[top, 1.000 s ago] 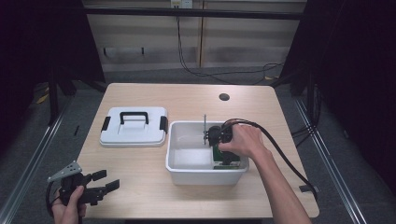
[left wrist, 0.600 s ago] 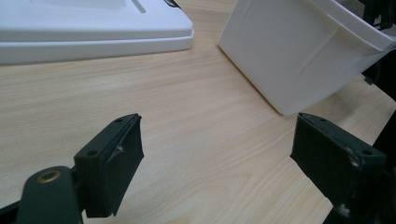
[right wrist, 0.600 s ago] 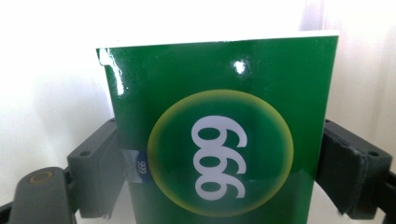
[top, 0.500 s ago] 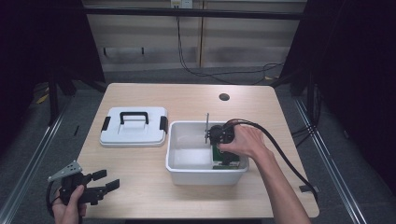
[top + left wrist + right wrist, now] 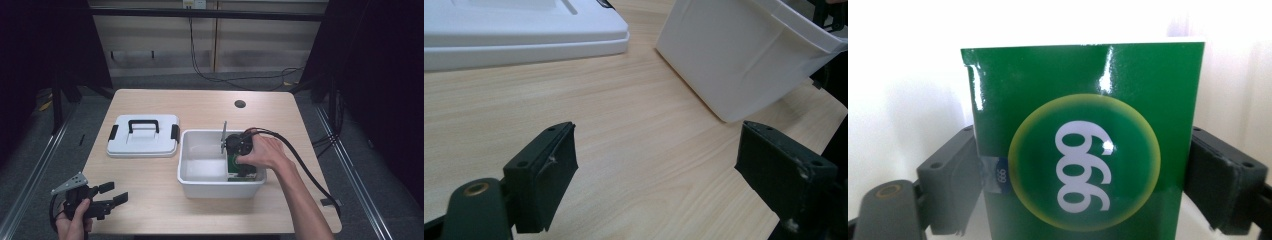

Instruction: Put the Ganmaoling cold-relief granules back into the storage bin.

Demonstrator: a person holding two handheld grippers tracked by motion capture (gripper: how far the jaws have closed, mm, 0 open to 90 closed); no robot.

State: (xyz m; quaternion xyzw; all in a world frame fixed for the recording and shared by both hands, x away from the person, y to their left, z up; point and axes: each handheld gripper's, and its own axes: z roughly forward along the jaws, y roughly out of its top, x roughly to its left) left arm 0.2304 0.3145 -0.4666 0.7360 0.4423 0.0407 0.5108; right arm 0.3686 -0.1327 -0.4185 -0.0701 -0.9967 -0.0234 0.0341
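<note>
White plastic marks the left of the scene: a lid (image 5: 143, 135) with a black handle lies flat on the worktop (image 5: 165, 187), well ahead of the left gripper (image 5: 111, 198) and just beside the open bin. That left gripper hovers low over the near-left corner of the worktop with its jaws spread wide and nothing between them; its own view shows bare wood between them, the lid ahead to the left and the bin wall ahead to the right.

Further right, the white storage bin (image 5: 200, 187) stands open, and the right gripper (image 5: 239, 165) reaches down into its right half. Its jaws sit on either side of a green carton (image 5: 1083, 145) printed with "999" in a yellow-ringed circle, pressed against both flanks, so the carton is in its grip inside the bin, close to the right wall.

As I judge it, the job is about halfway: the lid is off and the carton is held in the bin. Whether it is going in or coming out I cannot tell; after that, the lid must go back on.
</note>
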